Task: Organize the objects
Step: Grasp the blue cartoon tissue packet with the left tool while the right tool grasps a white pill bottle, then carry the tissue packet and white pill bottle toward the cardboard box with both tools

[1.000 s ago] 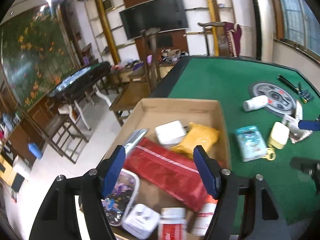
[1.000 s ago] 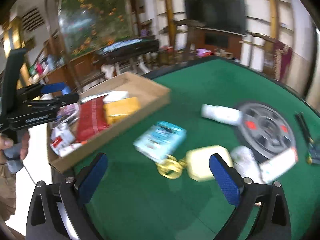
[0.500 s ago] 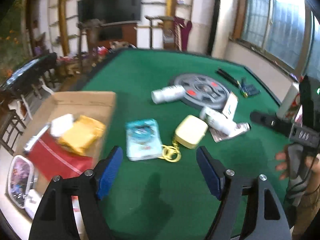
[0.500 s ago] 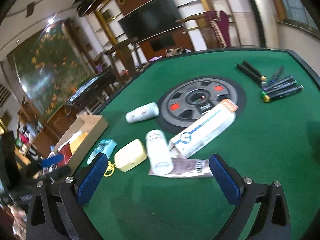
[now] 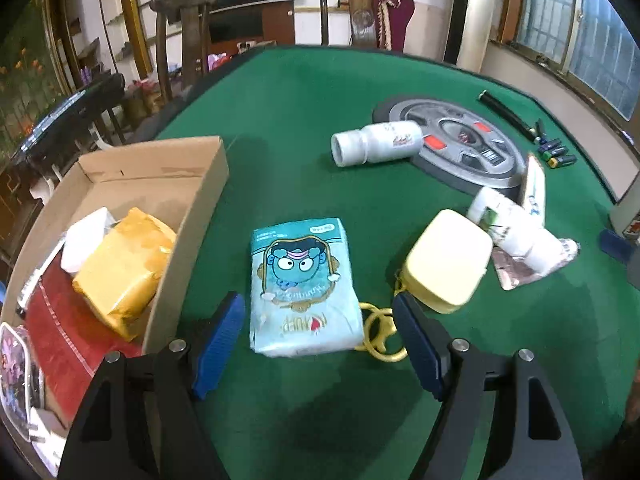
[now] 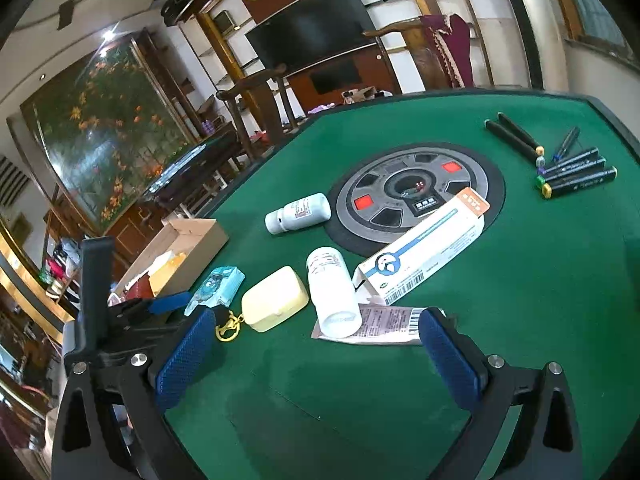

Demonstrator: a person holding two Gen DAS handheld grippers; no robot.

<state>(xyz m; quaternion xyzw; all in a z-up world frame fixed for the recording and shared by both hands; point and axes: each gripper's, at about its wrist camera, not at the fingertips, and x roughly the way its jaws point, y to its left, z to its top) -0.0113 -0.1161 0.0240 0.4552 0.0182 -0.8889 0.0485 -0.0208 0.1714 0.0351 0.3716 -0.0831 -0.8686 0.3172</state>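
Note:
A teal tissue pack point(image 5: 304, 280) with a cartoon face lies flat on the green table point(image 5: 320, 100). My left gripper point(image 5: 318, 342) hangs open over its near end. The pack lies between the blue pads point(image 5: 218, 340), and neither pad touches it. Left of it stands an open cardboard box point(image 5: 200, 216) holding a yellow packet point(image 5: 124, 268), a red cloth point(image 5: 64, 332) and other items. My right gripper point(image 6: 318, 356) is open and empty, just short of a white bottle point(image 6: 334, 292) and a paper packet point(image 6: 384, 324).
A pale yellow case point(image 5: 446, 256) with a gold key ring point(image 5: 380, 336) lies right of the pack. Behind it are a second white bottle point(image 5: 376, 144), a long white carton point(image 6: 424, 248), a grey round disc point(image 6: 416, 188) and several markers point(image 6: 576, 172).
My left gripper swung right from above the box and came down over the tissue pack. The right gripper rolled and shifted towards the bottle and carton, then held still.

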